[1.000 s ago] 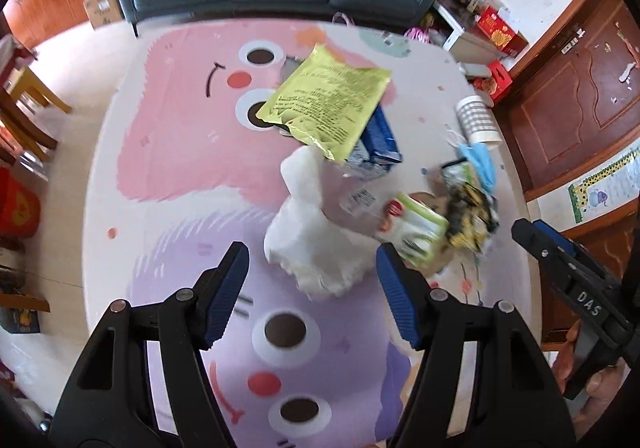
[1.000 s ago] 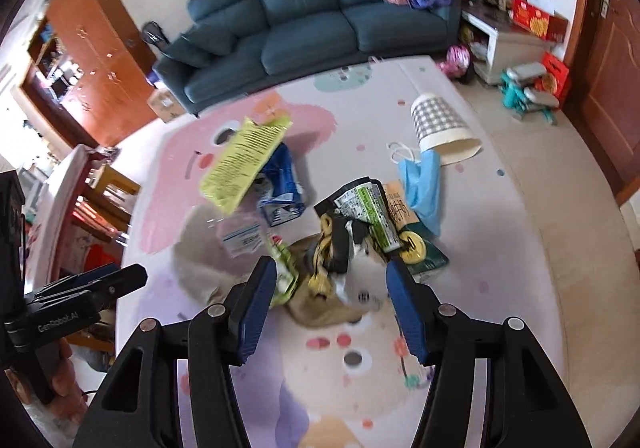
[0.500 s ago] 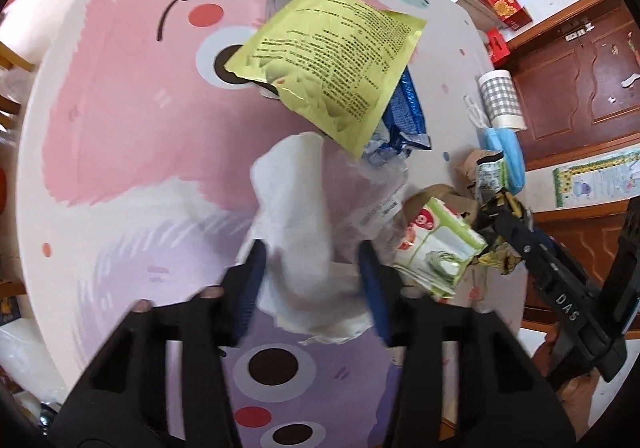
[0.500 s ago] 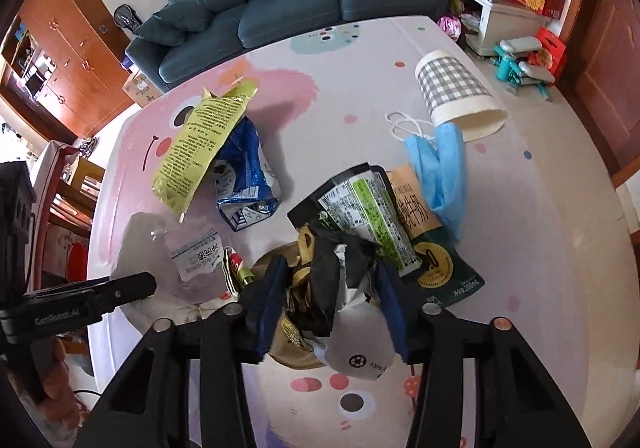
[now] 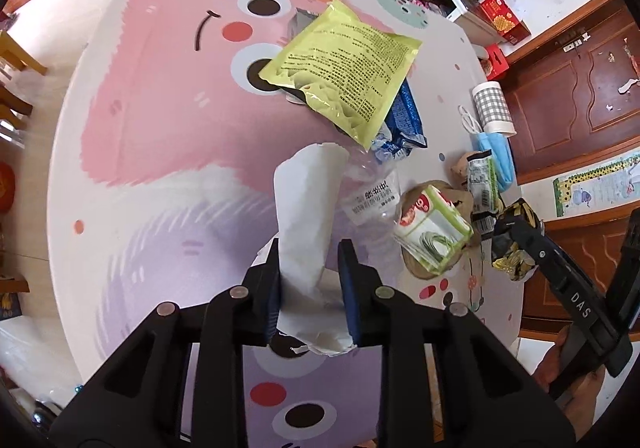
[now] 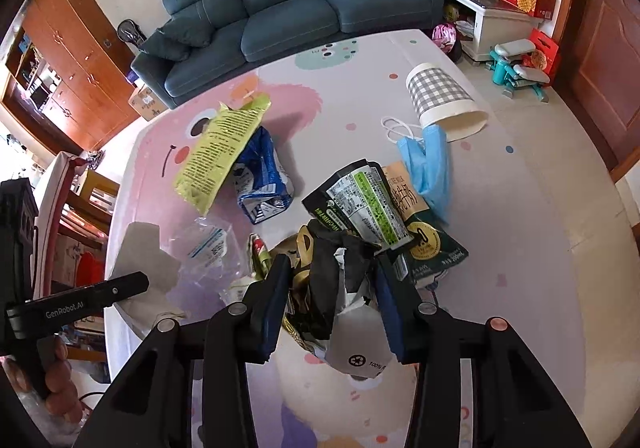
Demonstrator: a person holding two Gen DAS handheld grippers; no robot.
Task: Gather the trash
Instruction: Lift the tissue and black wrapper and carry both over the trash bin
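Observation:
Trash lies scattered on a pink and purple play mat (image 5: 152,136). My left gripper (image 5: 310,280) is shut on a white crumpled paper (image 5: 306,216), which stands up between the blue pads. My right gripper (image 6: 330,300) is shut on a black and gold crumpled wrapper (image 6: 328,280). Around them lie a yellow-green bag (image 5: 344,68), a blue packet (image 5: 404,124), a clear plastic wrapper (image 5: 372,196), a green and white packet (image 5: 432,228), a blue face mask (image 6: 430,164) and a dark green carton (image 6: 424,236). The right gripper's arm (image 5: 568,288) shows in the left wrist view.
A checked paper cup (image 6: 444,104) lies on its side at the mat's far right. A dark blue sofa (image 6: 288,8) stands behind the mat. Wooden cabinets (image 6: 68,48) are on the left, a door (image 5: 568,88) and a white side table (image 6: 508,20) on the right.
Both grippers went from open to shut: the left one closed on the white paper, the right one on the black wrapper. Both have lifted slightly from the mat.

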